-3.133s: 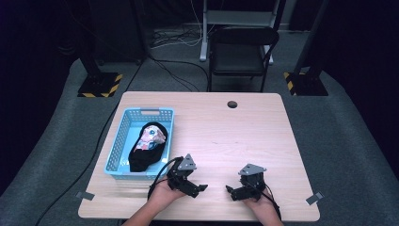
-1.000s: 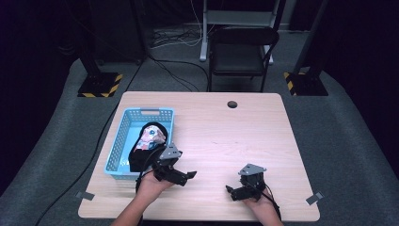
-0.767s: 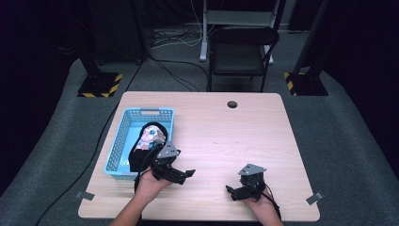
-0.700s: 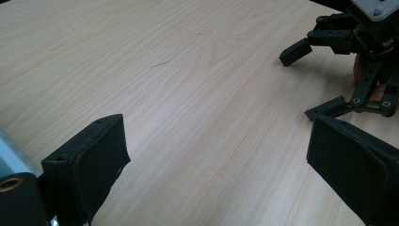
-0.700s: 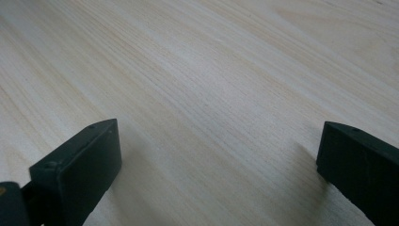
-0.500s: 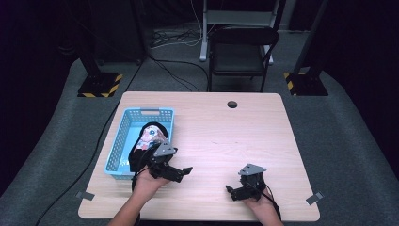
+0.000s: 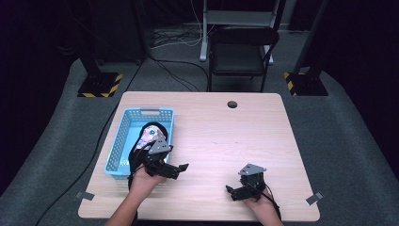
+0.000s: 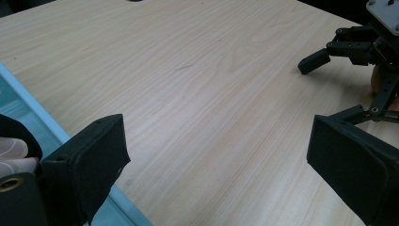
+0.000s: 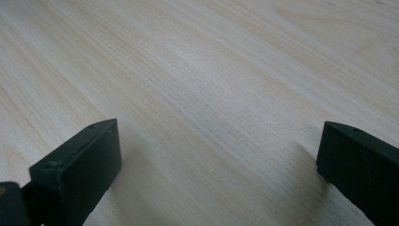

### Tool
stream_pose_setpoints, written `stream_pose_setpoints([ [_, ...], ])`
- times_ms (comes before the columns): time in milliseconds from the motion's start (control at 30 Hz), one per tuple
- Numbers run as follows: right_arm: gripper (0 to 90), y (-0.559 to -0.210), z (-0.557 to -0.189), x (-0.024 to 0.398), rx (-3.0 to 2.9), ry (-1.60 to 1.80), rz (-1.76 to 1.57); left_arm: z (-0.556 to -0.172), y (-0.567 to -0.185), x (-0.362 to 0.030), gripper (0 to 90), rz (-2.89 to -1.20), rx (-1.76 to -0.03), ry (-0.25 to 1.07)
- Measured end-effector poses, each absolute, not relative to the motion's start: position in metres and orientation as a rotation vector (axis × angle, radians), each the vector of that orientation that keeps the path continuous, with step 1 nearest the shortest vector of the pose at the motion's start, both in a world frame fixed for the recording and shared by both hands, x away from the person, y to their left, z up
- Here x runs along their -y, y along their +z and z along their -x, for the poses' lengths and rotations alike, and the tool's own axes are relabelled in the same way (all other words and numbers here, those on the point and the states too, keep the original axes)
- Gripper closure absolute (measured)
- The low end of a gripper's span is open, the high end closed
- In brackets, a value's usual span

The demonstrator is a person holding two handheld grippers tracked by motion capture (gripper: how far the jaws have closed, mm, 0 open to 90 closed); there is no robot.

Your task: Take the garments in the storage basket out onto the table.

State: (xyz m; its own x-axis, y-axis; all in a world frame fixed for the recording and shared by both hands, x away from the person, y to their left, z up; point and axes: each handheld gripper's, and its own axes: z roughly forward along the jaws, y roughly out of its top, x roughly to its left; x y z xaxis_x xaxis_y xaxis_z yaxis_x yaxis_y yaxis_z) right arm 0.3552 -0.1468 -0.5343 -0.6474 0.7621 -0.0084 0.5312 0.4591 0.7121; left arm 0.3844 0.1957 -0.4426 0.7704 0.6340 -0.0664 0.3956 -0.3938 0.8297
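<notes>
Fingers [image 8: 84, 174] of the left gripper [image 7: 170, 165] spread wide and empty; we see it has drifted from mid-tabletop [image 7: 226, 136] to the blue basket [image 7: 123, 136] holding patterned cloth [image 7: 149, 136], suggesting a pick. Right gripper [image 7: 235, 190] rests, equally wide, empty.

A basket [image 7: 123, 136] sits by the table's [image 7: 226, 132] left edge with clothes [image 7: 147, 136] in it. The left claw [image 7: 181, 168] is just beside its near-right corner; the right claw [image 7: 231, 190] is near the front edge.

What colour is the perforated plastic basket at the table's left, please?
The perforated plastic basket is light blue, clearest in the high view.
</notes>
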Motion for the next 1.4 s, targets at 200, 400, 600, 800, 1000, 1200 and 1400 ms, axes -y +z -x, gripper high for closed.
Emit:
stream_pose_setpoints([
  [200, 0.0, -0.534, -0.355, 0.147, -2.386, 0.993, -1.099, -0.386, -0.442, -0.199, 5.1, -2.031, -0.783, 0.329],
  [400, 0.0, -0.534, -0.355, 0.147, -2.386, 0.993, -1.099, -0.387, -0.442, -0.204, 5.1, -2.023, -0.796, 0.334],
  [600, 0.0, -0.534, -0.355, 0.147, -2.387, 0.993, -1.099, -0.389, -0.442, -0.207, 5.1, -2.018, -0.811, 0.34],
  [800, 0.0, -0.534, -0.355, 0.147, -2.386, 0.994, -1.099, -0.391, -0.443, -0.21, 5.1, -2.019, -0.827, 0.344],
  [1000, 0.0, -0.534, -0.355, 0.147, -2.387, 0.993, -1.099, -0.392, -0.442, -0.215, 5.1, -2.003, -0.839, 0.35],
  [1200, 0.0, -0.534, -0.355, 0.147, -2.386, 0.994, -1.099, -0.393, -0.441, -0.22, 5.1, -1.994, -0.859, 0.362],
  [1400, 0.0, -0.534, -0.355, 0.147, -2.386, 0.994, -1.099, -0.396, -0.443, -0.226, 5.1, -1.991, -0.881, 0.37],
])
